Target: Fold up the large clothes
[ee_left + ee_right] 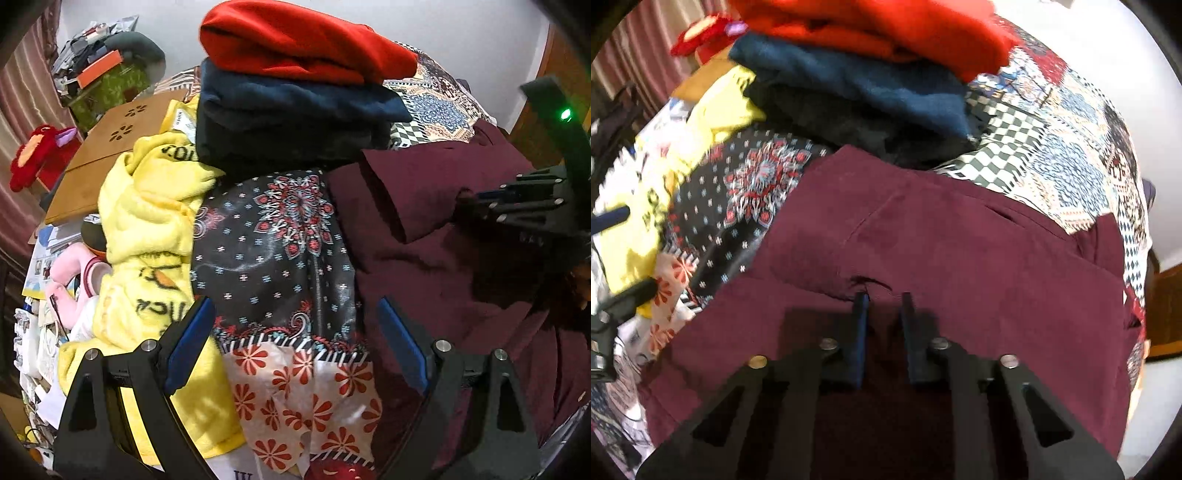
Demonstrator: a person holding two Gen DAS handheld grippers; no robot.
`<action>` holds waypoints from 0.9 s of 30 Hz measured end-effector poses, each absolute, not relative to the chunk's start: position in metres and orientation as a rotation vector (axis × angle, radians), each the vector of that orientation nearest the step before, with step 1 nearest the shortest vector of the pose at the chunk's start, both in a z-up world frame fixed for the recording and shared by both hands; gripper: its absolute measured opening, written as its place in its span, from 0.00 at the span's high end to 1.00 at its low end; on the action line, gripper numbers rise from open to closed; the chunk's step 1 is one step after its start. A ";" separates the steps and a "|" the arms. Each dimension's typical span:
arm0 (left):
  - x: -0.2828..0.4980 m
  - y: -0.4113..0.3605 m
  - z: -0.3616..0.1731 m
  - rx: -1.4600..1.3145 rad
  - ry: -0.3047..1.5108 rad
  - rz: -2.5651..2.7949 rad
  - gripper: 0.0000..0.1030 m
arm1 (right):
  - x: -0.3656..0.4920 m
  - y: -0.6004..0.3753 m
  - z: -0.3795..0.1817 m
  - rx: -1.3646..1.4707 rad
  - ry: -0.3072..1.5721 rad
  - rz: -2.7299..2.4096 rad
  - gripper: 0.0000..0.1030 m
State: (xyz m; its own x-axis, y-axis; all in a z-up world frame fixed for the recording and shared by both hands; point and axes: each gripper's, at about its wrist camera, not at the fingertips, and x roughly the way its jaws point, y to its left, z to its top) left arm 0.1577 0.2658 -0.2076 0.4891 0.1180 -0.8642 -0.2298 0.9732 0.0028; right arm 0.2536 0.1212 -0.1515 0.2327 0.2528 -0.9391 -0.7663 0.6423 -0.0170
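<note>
The maroon garment (923, 240) lies spread across the near part of the bed, over the patchwork bedspread (1071, 155). One layer is folded over another — the fold edge runs across the cloth just ahead of the right gripper (884, 299).

Right gripper: the fingers stand a narrow gap apart, tips at a small pucker in the maroon cloth. Whether cloth is pinched between them cannot be told from either view. In the left wrist view this gripper (480, 201) shows at the right edge, its tips meeting a raised bunch of the garment (424, 221).

Left gripper (295, 314): the fingers are spread wide and hold nothing. It hangs above a black floral cloth (277, 240), which lies just left of the maroon garment and touches it along one side. A white cloth with red flowers (306, 398) lies at the near end of the black one.

Further items:
- A yellow blanket (147, 229) with black lettering, crumpled, left of the floral cloth.
- A stack of folded clothes behind — a red piece (295, 40) on top, a dark blue piece (288, 99) under it.
- A wooden board (110, 155) with flower-shaped cutouts, far left.
- A red soft toy (40, 151) beside the board.
</note>
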 end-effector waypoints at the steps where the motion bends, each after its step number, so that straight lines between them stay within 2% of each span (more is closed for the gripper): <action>1: 0.159 0.264 -0.207 -0.118 1.039 0.210 0.13 | 0.256 0.116 -0.149 -0.518 1.133 0.753 0.92; 15: 0.191 0.218 -0.197 -0.062 1.049 0.162 0.13 | 0.270 -0.003 -0.014 -0.115 0.799 0.645 0.94; 21: 0.206 0.190 -0.204 -0.060 1.076 0.116 0.13 | 0.269 -0.085 -0.003 0.049 0.749 0.547 0.95; 27: 0.214 0.164 -0.208 -0.030 1.094 0.085 0.13 | 0.275 -0.164 -0.034 0.193 0.808 0.392 0.95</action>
